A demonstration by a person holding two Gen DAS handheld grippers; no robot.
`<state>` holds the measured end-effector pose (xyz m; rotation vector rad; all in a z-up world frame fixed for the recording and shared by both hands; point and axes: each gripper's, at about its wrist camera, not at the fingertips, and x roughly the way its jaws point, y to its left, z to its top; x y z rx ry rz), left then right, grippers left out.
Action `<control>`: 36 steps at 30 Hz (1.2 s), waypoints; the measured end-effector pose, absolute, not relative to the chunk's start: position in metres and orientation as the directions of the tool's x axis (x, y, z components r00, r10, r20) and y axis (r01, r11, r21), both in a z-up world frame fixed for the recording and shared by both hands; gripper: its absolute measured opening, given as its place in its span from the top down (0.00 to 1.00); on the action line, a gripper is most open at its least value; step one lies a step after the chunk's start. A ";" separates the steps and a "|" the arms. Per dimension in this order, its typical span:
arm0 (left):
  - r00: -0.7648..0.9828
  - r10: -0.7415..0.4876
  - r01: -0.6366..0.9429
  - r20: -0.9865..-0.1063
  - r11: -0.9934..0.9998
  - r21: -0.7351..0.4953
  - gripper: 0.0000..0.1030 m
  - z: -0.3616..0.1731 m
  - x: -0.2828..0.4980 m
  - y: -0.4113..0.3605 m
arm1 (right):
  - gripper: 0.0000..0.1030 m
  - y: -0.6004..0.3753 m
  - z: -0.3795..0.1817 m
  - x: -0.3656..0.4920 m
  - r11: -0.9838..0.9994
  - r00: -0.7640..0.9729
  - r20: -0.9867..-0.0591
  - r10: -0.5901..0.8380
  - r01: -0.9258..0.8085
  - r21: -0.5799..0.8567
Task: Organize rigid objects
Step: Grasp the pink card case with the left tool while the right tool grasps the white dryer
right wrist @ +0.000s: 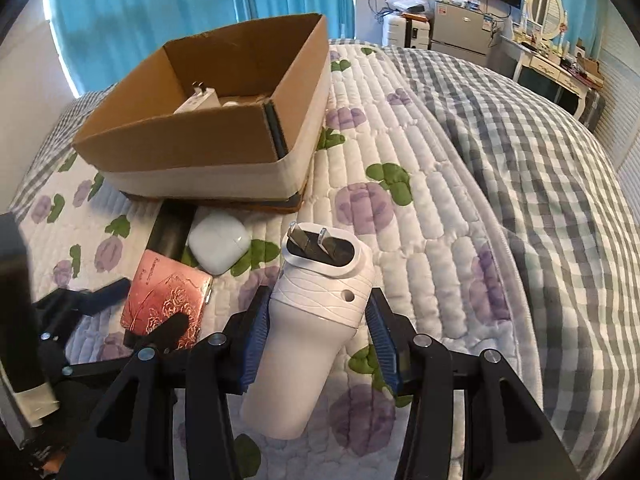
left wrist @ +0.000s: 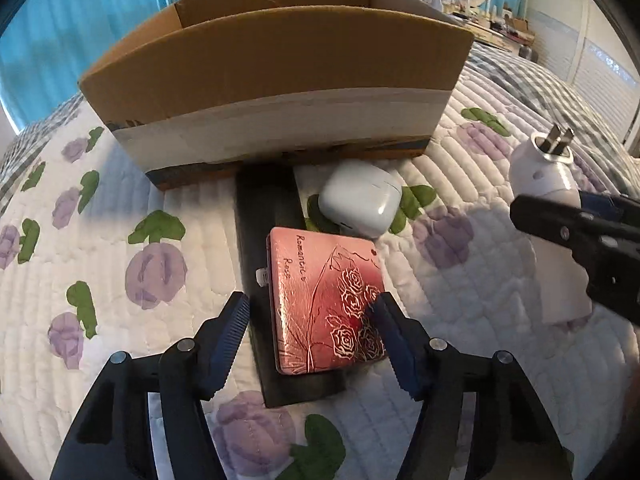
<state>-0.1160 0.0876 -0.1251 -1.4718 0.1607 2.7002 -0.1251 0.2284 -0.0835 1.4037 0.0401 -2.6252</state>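
Home bedroom: quilted bed point(right wrist: 440, 184), vanity point(right wrist: 556, 64).

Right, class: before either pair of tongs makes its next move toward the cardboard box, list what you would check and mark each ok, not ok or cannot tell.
1. Right tongs straddle the white plug device: ok.
2. Firm grip on it: cannot tell; one pad seems to touch, the other shows a gap.
3. Left tongs open around the pink rose tin: ok.
4. Tin lies flat on the dark slab: ok.
5. Cardboard box top open, floor space free beside the white charger inside: ok.
6. White earbud case touching the tin: cannot tell.
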 end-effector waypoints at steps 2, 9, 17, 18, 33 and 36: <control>-0.544 -0.006 -0.096 -0.839 -0.993 0.069 0.44 -0.122 -0.116 0.089 | 0.54 0.228 -0.085 -0.124 -0.985 -0.542 -0.830 -0.134 0.162 0.053; -0.540 0.108 -0.136 -0.835 -0.990 -0.040 0.73 -0.103 -0.116 0.092 | 0.54 0.232 -0.079 -0.121 -0.985 -0.560 -0.815 -0.148 0.154 0.073; -0.510 0.198 -0.145 -0.837 -0.979 -0.143 0.71 -0.100 -0.116 0.093 | 0.54 0.234 -0.079 -0.120 -0.986 -0.563 -0.813 -0.151 0.147 0.081; -0.514 0.219 -0.160 -0.829 -0.974 -0.158 0.71 -0.096 -0.115 0.094 | 0.54 0.234 -0.079 -0.120 -0.986 -0.562 -0.813 -0.151 0.147 0.081; -0.529 0.249 -0.206 -0.811 -0.965 -0.162 0.90 -0.089 -0.119 0.100 | 0.54 0.234 -0.080 -0.120 -0.987 -0.555 -0.820 -0.143 0.142 0.076; -0.557 0.240 -0.199 -0.795 -0.968 -0.153 0.90 -0.074 -0.113 0.098 | 0.54 0.235 -0.075 -0.117 -0.988 -0.568 -0.811 -0.141 0.139 0.075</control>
